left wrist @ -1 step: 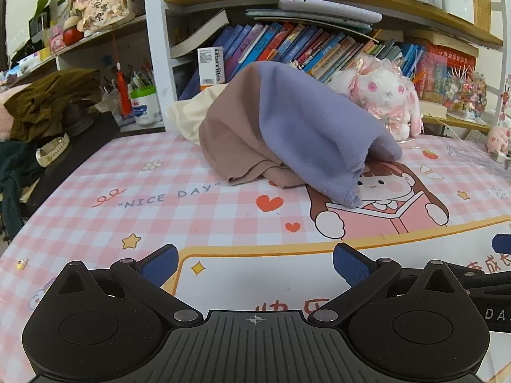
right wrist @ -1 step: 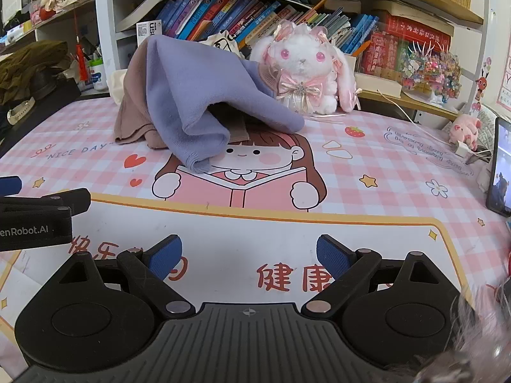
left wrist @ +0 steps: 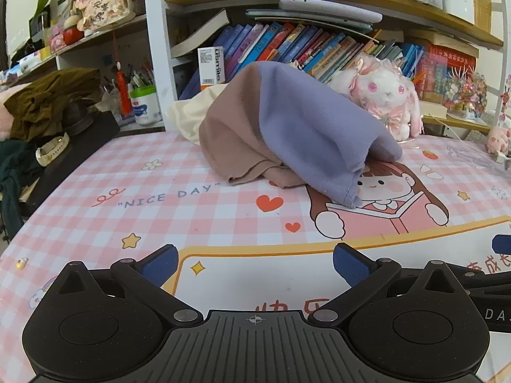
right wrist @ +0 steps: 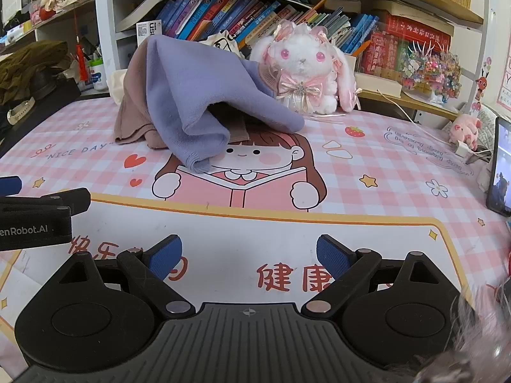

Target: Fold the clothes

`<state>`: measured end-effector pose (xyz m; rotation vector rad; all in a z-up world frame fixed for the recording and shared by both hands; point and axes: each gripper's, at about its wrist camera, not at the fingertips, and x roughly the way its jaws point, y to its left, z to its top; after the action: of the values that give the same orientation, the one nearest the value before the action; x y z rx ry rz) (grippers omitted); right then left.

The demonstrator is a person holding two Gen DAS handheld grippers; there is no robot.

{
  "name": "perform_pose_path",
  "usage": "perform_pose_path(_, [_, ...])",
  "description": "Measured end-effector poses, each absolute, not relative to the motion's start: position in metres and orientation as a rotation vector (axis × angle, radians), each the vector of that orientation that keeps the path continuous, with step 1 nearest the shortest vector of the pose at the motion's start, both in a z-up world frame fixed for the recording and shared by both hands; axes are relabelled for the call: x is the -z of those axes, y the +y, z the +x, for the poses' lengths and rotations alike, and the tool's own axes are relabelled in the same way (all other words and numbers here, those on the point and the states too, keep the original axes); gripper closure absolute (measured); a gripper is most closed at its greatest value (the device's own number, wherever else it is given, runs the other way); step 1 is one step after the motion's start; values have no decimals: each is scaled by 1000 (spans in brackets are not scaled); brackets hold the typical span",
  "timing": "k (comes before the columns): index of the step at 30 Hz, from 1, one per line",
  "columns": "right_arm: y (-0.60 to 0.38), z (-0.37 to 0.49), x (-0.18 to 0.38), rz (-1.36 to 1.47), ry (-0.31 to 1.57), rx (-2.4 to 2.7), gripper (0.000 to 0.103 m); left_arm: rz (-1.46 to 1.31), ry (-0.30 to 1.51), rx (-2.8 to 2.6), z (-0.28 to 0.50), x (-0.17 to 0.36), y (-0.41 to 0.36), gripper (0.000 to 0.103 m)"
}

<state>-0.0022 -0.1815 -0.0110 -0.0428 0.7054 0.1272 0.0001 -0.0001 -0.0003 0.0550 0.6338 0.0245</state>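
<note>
A heap of clothes lies at the back of the pink checked table mat: a lavender garment [left wrist: 313,134] draped over a dusty-pink one [left wrist: 236,137], with a cream garment [left wrist: 188,115] behind. The heap also shows in the right wrist view, lavender [right wrist: 198,95] over pink [right wrist: 131,118]. My left gripper [left wrist: 255,265] is open and empty, low over the mat's front, well short of the heap. My right gripper [right wrist: 249,253] is open and empty beside it, to the right. The left gripper's side shows in the right wrist view [right wrist: 38,217].
A white plush rabbit [right wrist: 303,70] sits right of the heap against the bookshelf [left wrist: 319,48]. A phone [right wrist: 499,169] stands at the mat's right edge, with a small pig figure [right wrist: 464,129] and cables. Dark clothes and a watch [left wrist: 52,150] lie at the left.
</note>
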Motion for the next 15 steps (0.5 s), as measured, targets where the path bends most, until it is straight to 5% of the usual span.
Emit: perform_pose_path(15, [-182,2,13,-39,715,-137,12,13,673,-39,5,7,4,0])
